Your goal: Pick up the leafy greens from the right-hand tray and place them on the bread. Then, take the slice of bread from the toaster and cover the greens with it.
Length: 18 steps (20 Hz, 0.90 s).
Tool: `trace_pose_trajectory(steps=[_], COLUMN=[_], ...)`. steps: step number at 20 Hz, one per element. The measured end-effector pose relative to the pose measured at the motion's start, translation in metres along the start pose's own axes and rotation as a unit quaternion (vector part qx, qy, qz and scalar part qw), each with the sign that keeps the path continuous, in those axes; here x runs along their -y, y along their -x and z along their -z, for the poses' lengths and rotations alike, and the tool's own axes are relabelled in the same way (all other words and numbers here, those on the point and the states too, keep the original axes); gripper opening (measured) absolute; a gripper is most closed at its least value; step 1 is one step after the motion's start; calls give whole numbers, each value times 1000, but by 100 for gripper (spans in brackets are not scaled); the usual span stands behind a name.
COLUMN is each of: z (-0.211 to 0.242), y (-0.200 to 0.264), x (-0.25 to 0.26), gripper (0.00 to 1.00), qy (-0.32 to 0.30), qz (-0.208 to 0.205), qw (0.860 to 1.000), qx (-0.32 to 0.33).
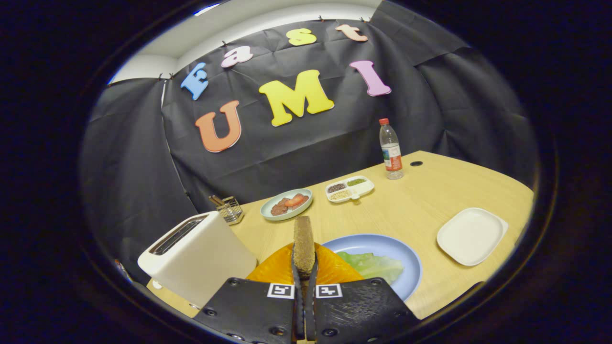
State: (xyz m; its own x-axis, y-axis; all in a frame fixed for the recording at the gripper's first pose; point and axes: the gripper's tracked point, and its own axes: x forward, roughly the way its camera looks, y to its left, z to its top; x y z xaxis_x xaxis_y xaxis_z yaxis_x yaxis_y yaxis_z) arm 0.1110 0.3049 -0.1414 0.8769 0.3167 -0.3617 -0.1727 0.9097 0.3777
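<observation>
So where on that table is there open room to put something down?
Bare wood lies between the white tray, the divided snack dish and the bottle. It is crowded around the toaster, orange plate and blue plate, where the gripper pinches a bread slice.

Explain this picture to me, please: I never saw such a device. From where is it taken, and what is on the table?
A person holds a two-finger claw in a hand; the camera rides on it, looking forward along the fingers. The claw is shut on a brown slice of bread, held upright. Below it lie green lettuce on a round blue plate and something orange. On the wooden table stand a white toaster, an empty white tray, a clear plastic bottle and two food dishes.
</observation>
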Motion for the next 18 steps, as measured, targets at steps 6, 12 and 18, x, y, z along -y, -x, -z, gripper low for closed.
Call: trace_pose_trajectory(steps=[6, 12, 18], z=[13, 23, 9], y=[2, 4, 8], x=[35, 66, 82], gripper=[19, 49, 76], qy=[-12, -22, -9], qz=[19, 34, 46], qw=[1000, 999, 999], qx=[-15, -36, -20])
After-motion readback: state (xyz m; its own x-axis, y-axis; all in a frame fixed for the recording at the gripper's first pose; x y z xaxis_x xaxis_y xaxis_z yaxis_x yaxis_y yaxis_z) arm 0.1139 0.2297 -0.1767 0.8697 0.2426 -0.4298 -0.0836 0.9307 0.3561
